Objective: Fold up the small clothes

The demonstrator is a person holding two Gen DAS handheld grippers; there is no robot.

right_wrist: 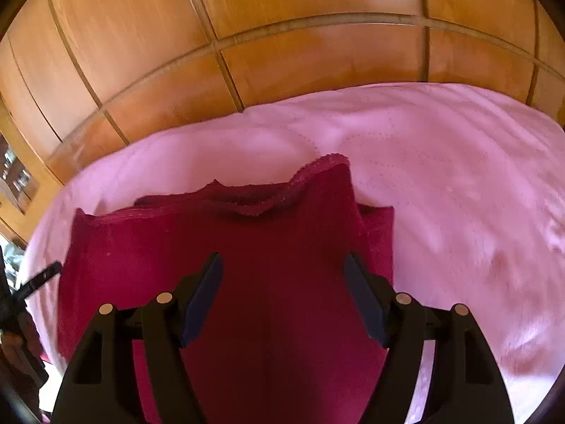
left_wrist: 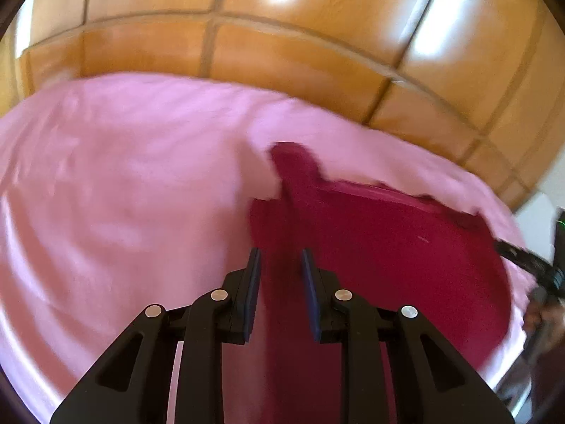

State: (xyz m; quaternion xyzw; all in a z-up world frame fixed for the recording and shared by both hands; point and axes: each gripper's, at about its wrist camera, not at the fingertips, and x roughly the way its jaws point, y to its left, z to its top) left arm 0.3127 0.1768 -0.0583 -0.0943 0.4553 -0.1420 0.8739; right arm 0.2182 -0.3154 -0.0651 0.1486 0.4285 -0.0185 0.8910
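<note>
A dark red garment [left_wrist: 388,240] lies spread on a pink bedsheet [left_wrist: 123,183]. My left gripper [left_wrist: 280,258] hovers over the garment's left edge, its jaws a little apart and empty. In the right wrist view the same garment [right_wrist: 247,247] lies flat with a folded-over top edge. My right gripper [right_wrist: 282,265] is wide open above the garment's middle, holding nothing. The other gripper's tip shows at the left edge of the right wrist view [right_wrist: 42,277] and at the right edge of the left wrist view [left_wrist: 522,258].
A wooden wardrobe [right_wrist: 282,35] with panelled doors stands behind the bed. The pink sheet [right_wrist: 459,194] stretches out to the right of the garment. A shelf with small items [right_wrist: 17,180] is at far left.
</note>
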